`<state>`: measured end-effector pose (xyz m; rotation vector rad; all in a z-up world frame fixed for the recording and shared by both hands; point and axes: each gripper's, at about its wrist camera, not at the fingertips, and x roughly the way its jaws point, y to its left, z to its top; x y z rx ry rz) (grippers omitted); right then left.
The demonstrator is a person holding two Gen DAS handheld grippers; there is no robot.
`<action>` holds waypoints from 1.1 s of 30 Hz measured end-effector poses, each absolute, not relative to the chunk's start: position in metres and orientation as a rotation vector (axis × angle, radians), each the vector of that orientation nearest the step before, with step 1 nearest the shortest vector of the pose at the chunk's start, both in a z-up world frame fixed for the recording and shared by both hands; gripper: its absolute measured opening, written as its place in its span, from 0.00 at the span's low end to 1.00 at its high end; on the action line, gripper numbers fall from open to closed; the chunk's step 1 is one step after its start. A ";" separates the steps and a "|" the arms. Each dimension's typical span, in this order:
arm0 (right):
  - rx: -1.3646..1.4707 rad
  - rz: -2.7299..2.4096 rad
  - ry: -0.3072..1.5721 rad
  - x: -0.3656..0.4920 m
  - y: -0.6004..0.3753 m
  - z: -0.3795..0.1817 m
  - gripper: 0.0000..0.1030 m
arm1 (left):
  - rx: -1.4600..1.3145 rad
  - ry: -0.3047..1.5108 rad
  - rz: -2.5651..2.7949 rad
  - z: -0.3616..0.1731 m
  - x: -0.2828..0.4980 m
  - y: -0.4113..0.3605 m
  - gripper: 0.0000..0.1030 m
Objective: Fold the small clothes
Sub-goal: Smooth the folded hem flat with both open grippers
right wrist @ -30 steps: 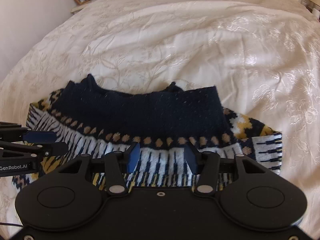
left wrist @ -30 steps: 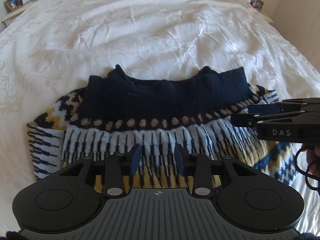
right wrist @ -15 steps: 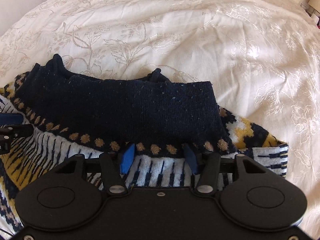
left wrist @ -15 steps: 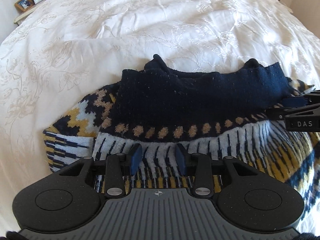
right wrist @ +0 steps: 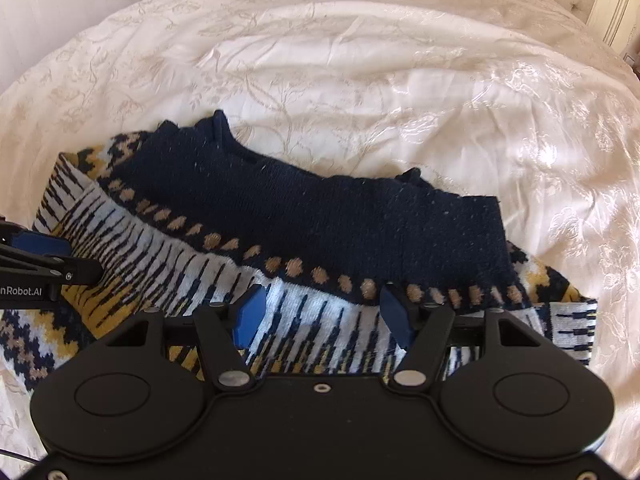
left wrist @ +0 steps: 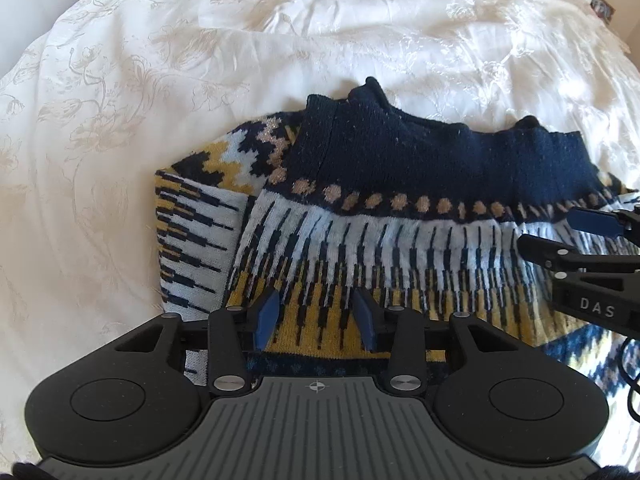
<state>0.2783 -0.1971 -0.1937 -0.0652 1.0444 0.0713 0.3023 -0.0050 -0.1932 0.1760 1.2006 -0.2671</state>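
Left wrist view sits low at the near edge of the bed, riding just behind the left gripper (left wrist: pixel 316 316) and facing up the white bedspread (left wrist: pixel 360 32) toward the far end. It hangs close over the near-left part of the patterned sweater (left wrist: pixel 360 240), and the right gripper (left wrist: pixel 576 236) pokes in from the right edge. Right wrist view rides behind the right gripper (right wrist: pixel 324 316), also close and low, facing the same way, angled a touch left. The left gripper (right wrist: pixel 48 256) shows at its left edge. Both views share the sweater (right wrist: pixel 320 220), its navy band, and the bedspread (right wrist: pixel 360 60) stretching beyond.
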 end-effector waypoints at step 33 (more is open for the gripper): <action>-0.030 -0.034 1.073 0.299 -0.227 -0.199 0.99 | 0.208 1.255 -0.297 -0.225 0.310 -0.041 0.95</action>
